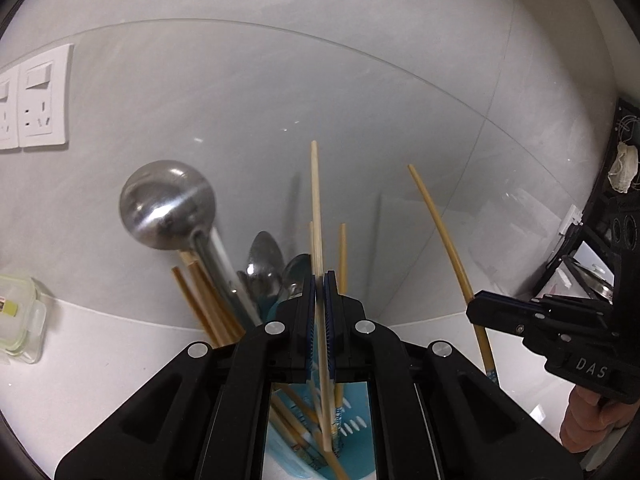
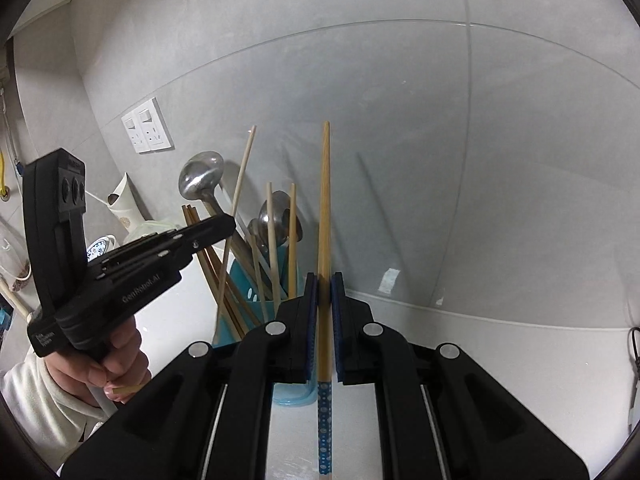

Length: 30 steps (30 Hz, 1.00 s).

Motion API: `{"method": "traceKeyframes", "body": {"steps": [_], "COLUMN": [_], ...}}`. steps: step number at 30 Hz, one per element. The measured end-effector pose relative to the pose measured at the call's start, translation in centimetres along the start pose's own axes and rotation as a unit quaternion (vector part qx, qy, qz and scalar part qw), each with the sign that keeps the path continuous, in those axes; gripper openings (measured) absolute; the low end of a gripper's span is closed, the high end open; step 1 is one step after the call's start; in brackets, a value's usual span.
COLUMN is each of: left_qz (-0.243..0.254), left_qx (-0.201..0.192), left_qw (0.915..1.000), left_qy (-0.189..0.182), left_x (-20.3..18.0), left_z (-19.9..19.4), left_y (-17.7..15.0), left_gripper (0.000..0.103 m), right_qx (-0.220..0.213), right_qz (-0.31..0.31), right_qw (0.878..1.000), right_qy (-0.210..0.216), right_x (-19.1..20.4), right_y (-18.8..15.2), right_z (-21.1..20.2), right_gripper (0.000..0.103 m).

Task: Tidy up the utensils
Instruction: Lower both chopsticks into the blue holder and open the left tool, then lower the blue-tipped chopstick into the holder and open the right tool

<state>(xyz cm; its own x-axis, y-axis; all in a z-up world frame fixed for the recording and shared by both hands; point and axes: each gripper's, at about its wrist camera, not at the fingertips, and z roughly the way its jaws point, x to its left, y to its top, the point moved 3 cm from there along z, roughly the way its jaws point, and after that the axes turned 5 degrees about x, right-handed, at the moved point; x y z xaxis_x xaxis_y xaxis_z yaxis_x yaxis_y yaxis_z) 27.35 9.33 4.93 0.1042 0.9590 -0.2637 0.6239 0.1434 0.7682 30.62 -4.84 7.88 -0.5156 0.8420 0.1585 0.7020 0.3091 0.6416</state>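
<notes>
Bamboo chopstick point(image 2: 325, 208) clamped upright in right gripper point(image 2: 325, 280), pale chopstick point(image 1: 317, 216) pinched by left gripper point(image 1: 319, 280) above blue holder point(image 2: 244, 300), likely poised for sorting.

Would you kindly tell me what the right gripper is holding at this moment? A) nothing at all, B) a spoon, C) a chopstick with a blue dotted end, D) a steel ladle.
C: the right gripper is shut on the chopstick, whose blue dotted end shows below its pads, while the ladle stands in the blue holder.
</notes>
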Motion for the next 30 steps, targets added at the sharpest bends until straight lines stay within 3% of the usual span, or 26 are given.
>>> {"method": "traceKeyframes", "body": {"steps": [2,7,12,14,19,23,30], "left_qz": [-0.003,-0.006,-0.009,-0.017,-0.029,-0.027,-0.040], "left_qx": [0.005,0.015,0.033,0.037,0.046,0.054,0.070], "left_qw": [1.0000,0.9991,0.9964,0.9955,0.9919,0.9874,0.9827], "left_qy": [0.007,0.038,0.078,0.086,0.115,0.146,0.167], "left_x": [0.3,0.9,1.9,2.5,3.1,3.6,4.9], "left_z": [-0.1,-1.0,-2.7,-3.7,-5.8,-7.3,-8.5], "left_y": [-0.2,-0.6,-0.9,-0.9,-0.7,-1.0,-1.9], "left_gripper": [0.006,0.038,0.064,0.067,0.089,0.097,0.097], "right_qx": [-0.004,-0.012,-0.024,-0.028,-0.039,-0.049,-0.064], "right_qz": [0.000,0.000,-0.001,-0.003,-0.015,-0.017,-0.033], "right_qw": [1.000,1.000,0.999,0.999,0.997,0.995,0.994], "right_qy": [0.004,0.019,0.037,0.045,0.066,0.080,0.087], "right_x": [0.1,0.8,1.6,2.0,3.2,3.8,4.5], "right_y": [0.2,1.0,1.9,2.2,2.9,3.2,2.6], "right_z": [0.0,0.3,0.6,0.8,1.7,2.6,5.1], "right_gripper": [0.006,0.006,0.006,0.006,0.006,0.006,0.006]}}
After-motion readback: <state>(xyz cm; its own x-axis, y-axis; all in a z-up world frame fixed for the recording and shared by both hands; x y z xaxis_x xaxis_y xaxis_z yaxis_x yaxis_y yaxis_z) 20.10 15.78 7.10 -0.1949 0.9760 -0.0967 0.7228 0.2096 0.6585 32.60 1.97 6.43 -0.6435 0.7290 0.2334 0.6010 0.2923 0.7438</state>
